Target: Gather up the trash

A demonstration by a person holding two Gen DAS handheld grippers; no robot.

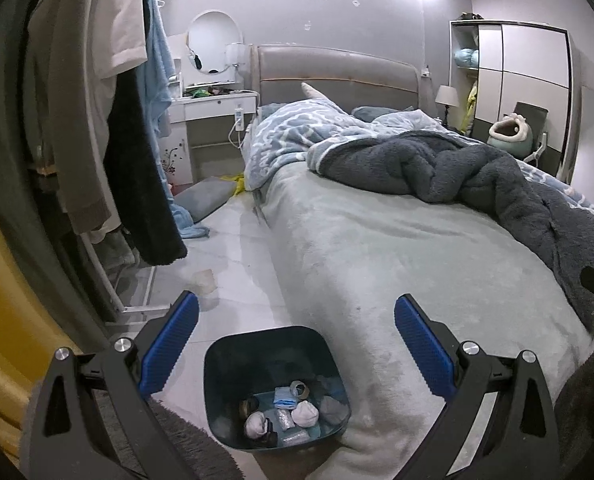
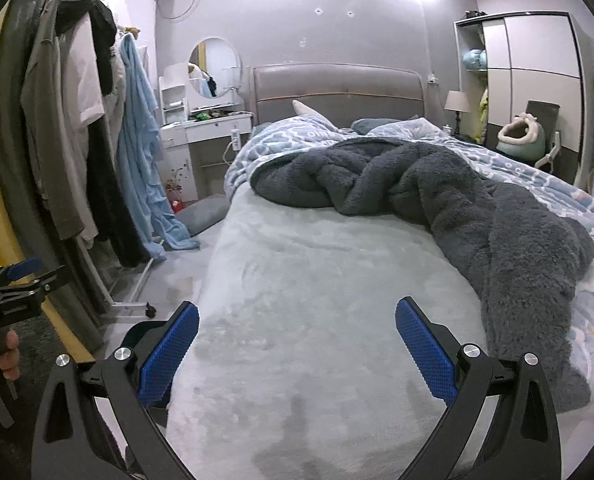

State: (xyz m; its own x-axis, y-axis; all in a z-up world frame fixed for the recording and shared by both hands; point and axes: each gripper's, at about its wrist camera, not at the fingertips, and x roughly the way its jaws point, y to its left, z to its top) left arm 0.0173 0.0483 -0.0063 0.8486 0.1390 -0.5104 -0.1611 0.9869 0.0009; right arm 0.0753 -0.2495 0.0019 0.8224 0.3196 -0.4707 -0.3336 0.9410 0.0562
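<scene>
Bedroom with a grey-sheeted bed [image 1: 397, 248] fills the left wrist view; at bottom centre a dark bin [image 1: 275, 384] stands on the floor against the bed's corner, holding wads of paper and small scraps. The left gripper [image 1: 295, 344] hangs above it, jaws spread wide, holding nothing. A pale scrap [image 1: 205, 280] lies on the floor left of centre, possibly trash.

Right wrist view: the right gripper [image 2: 297, 346] hovers released over bare sheet, a dark blanket [image 2: 437, 196] at upper right. Judging by this, a drop-off looks finished; next comes finding another piece, likely that floor scrap
</scene>
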